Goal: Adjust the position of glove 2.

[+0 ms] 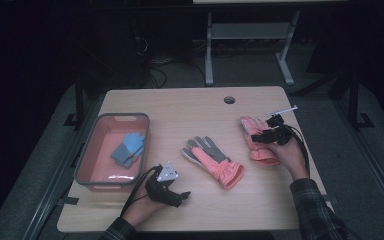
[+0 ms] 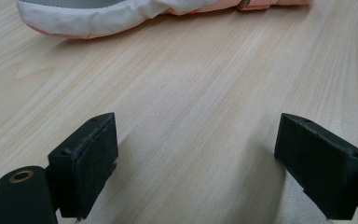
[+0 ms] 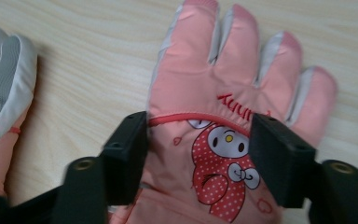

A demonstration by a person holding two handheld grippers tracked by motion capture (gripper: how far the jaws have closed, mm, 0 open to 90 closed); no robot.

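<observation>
- High view shows our right tongs [image 1: 271, 131] over the pink padded glove with a cartoon print [image 1: 258, 144], which lies on the right part of the light wooden table [image 1: 190, 107].
- Right gripper view shows the jaws standing at both sides of this glove [image 3: 200, 154] at the palm, spread and not yet pressing; we judge they are set so to pinch it across the middle.
- Our left tongs [image 2: 200, 172] rest released low over bare wood, perhaps waiting for their turn.
- Between both hands lies the second pink glove with grey palm [image 1: 213, 159], palm up.
- At the left stands a grey-rimmed pink plastic tray [image 1: 82, 172] with blue cloth pieces [image 1: 129, 148] inside, probably the place for gloves.
- Around the table the room is dark, with a metal table frame [image 1: 250, 35] behind.
</observation>
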